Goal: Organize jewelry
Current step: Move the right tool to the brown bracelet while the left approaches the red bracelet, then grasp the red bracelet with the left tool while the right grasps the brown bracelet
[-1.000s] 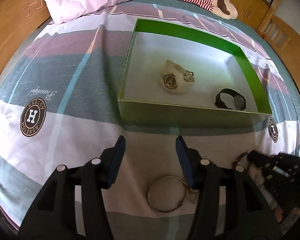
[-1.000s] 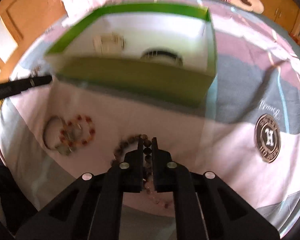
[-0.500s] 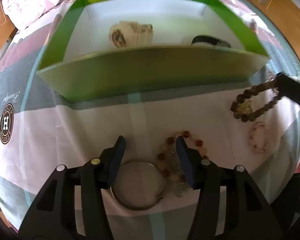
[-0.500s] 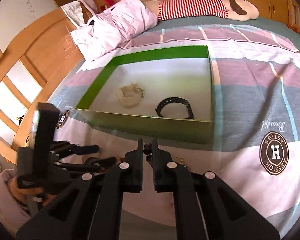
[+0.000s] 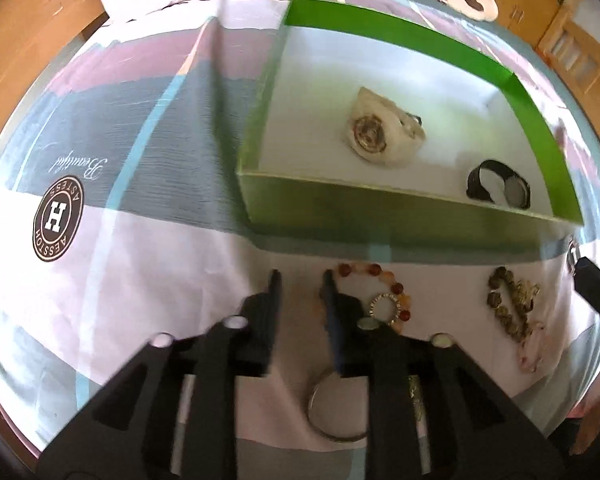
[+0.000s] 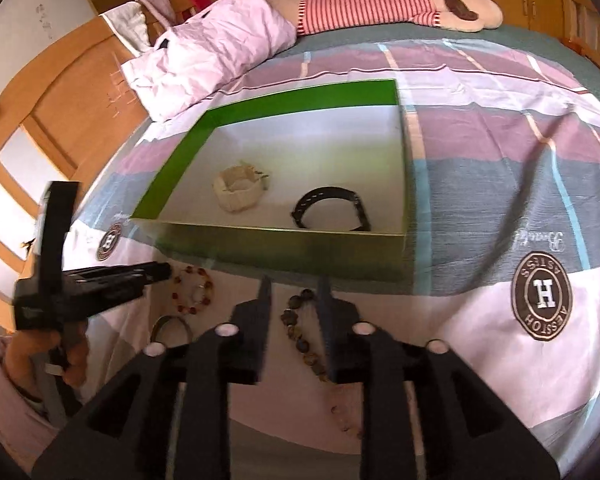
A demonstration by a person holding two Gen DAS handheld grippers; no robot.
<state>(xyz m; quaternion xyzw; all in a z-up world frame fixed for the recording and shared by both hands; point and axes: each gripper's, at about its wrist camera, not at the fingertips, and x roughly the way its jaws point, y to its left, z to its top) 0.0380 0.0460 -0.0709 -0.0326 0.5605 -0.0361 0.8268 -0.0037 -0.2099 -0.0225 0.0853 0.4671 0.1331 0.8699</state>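
Observation:
A green box [image 5: 400, 216] on the bed holds a cream watch [image 5: 376, 132] and a black watch [image 5: 500, 186]. In front of it on the sheet lie a red bead bracelet [image 5: 380, 280], a silver bangle [image 5: 332, 416], a brown bead bracelet [image 5: 508, 304] and a pink bracelet [image 5: 534, 350]. My left gripper [image 5: 302, 284] is closing just left of the red beads, with only sheet between its fingers. My right gripper [image 6: 294, 288] is opening. The brown bead bracelet [image 6: 300, 320] lies loose on the sheet between its fingers. The box [image 6: 284, 238] is just beyond.
A pink pillow [image 6: 212, 52] and a striped plush toy [image 6: 380, 4] lie at the head of the bed. Wooden panels [image 6: 60, 120] border the bed on the left. A hand [image 6: 32, 356] holds the left gripper [image 6: 162, 272] near the red beads [image 6: 192, 290].
The right gripper's jaws have parted, and the brown beads that hung pinched between them now lie on the sheet. The left gripper's jaws have narrowed and it has shifted left of the red beads.

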